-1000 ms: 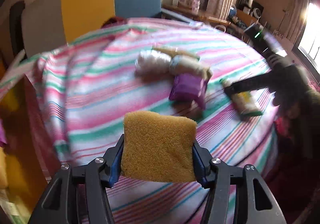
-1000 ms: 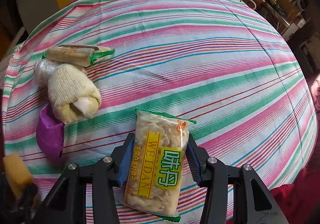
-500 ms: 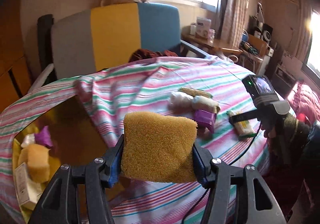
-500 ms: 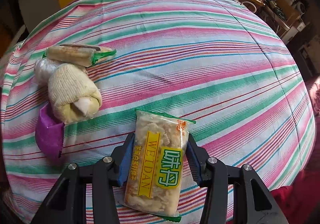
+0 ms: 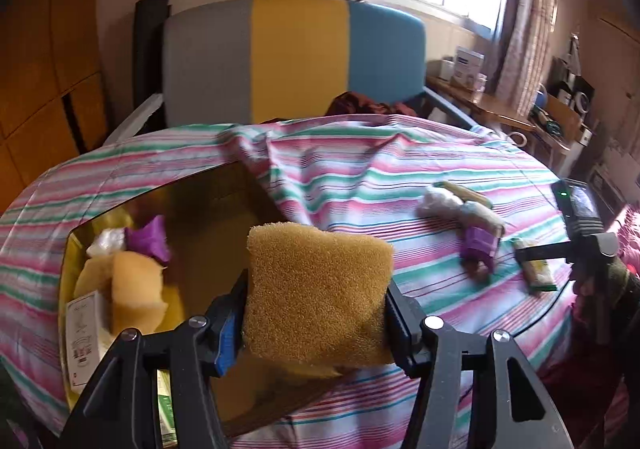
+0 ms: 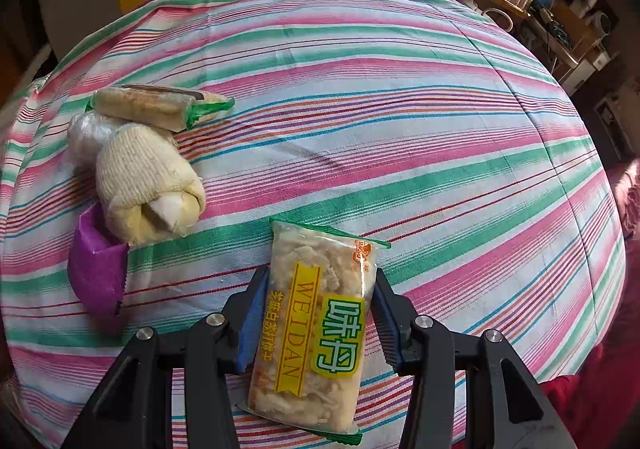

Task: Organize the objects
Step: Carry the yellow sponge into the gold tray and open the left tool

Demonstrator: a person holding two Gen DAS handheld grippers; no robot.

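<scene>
My left gripper (image 5: 317, 295) is shut on a brown-yellow sponge (image 5: 320, 269), held in the air beside an open cardboard box (image 5: 66, 249) at the left of the striped cloth (image 5: 360, 185). The box holds another yellow sponge (image 5: 136, 289), a purple packet (image 5: 148, 239) and a white carton (image 5: 82, 333). My right gripper (image 6: 320, 287) is shut on a clear snack packet (image 6: 316, 321) with green and yellow print, low over the cloth. In the left wrist view the right gripper (image 5: 534, 255) shows at the far right.
Left of the right gripper lie a rolled cream cloth (image 6: 144, 185), a purple pouch (image 6: 96, 273), a green-ended snack bar (image 6: 156, 107) and a white plastic bundle (image 6: 86, 133). A grey, yellow and blue chair back (image 5: 296, 57) stands behind the table. A cluttered shelf (image 6: 560, 9) is at the far right.
My left gripper has swung left and risen with the sponge, bringing the open box into view. The right gripper and its snack packet have stayed still.
</scene>
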